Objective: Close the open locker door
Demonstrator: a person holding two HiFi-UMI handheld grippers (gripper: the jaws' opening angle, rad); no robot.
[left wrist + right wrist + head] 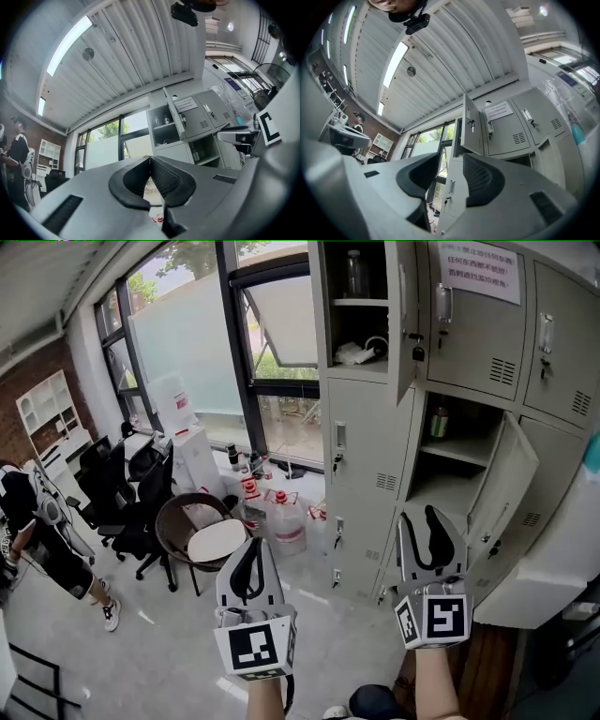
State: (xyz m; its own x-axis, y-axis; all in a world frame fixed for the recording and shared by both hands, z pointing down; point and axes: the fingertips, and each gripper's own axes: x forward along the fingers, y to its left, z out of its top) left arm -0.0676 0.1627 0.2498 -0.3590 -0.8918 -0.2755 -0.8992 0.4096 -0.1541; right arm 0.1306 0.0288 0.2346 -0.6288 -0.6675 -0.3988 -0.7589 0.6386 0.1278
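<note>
A bank of grey lockers (366, 456) stands ahead by the window. Two of its doors are open: an upper door (405, 324) swung out edge-on, and a lower door (502, 488) angled out to the right. The upper door also appears in the left gripper view (172, 112) and the right gripper view (471, 124). My left gripper (253, 545) (150, 159) is shut, tips touching, holding nothing. My right gripper (424, 514) (452, 161) is open and empty, raised in front of the lower compartment. Both grippers are well short of the doors.
The upper compartment holds a bottle (354, 273) and white clutter; the lower one holds a green bottle (438, 421). Water jugs (281, 521), a round brown chair (197, 531) and black office chairs (141, 512) stand left of the lockers. A person (37, 540) stands far left.
</note>
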